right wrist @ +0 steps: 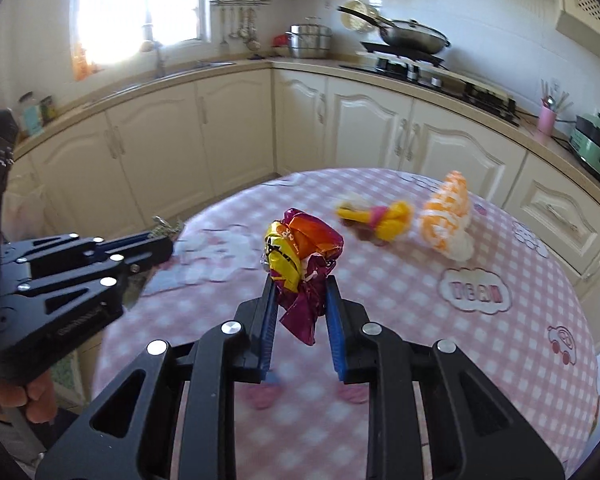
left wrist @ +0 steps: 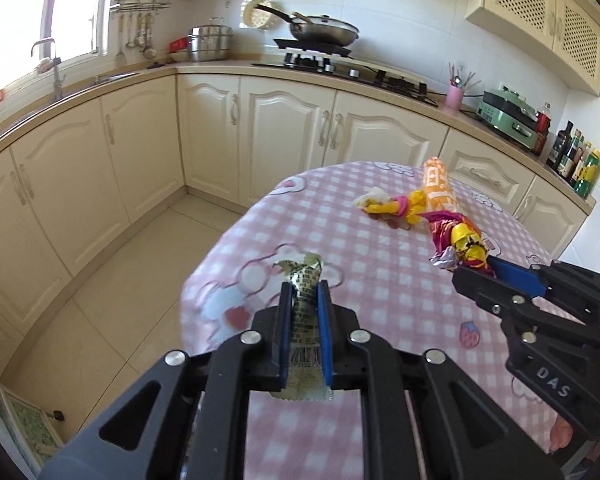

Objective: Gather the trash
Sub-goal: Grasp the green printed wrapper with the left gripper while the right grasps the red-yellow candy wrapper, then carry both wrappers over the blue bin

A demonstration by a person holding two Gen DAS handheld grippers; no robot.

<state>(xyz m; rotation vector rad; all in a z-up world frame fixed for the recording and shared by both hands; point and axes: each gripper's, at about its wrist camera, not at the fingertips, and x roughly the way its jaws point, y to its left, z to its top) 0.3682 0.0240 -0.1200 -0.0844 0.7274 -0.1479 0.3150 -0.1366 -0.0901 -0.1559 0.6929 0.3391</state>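
Observation:
My left gripper [left wrist: 305, 288] is shut on a gold-and-black foil wrapper [left wrist: 305, 312], held above the left edge of the round table with the pink checked cloth [left wrist: 380, 280]. My right gripper [right wrist: 302, 282] is shut on a crumpled purple, orange and yellow wrapper [right wrist: 300, 256] lifted over the table. In the left wrist view that wrapper [left wrist: 458, 240] shows at the right gripper's tip [left wrist: 472, 270]. Two pieces still lie on the cloth: a yellow-and-pink wrapper [right wrist: 376, 216] [left wrist: 396, 206] and an orange-and-white packet [right wrist: 446, 216] [left wrist: 438, 186].
Cream cabinets [left wrist: 284, 132] and a countertop curve behind the table, with a hob and pan [left wrist: 324, 32], a sink [left wrist: 56, 80] under the window and bottles [left wrist: 576, 160] at right. Tiled floor [left wrist: 140, 264] lies left of the table. A hand [right wrist: 32, 396] holds the left gripper.

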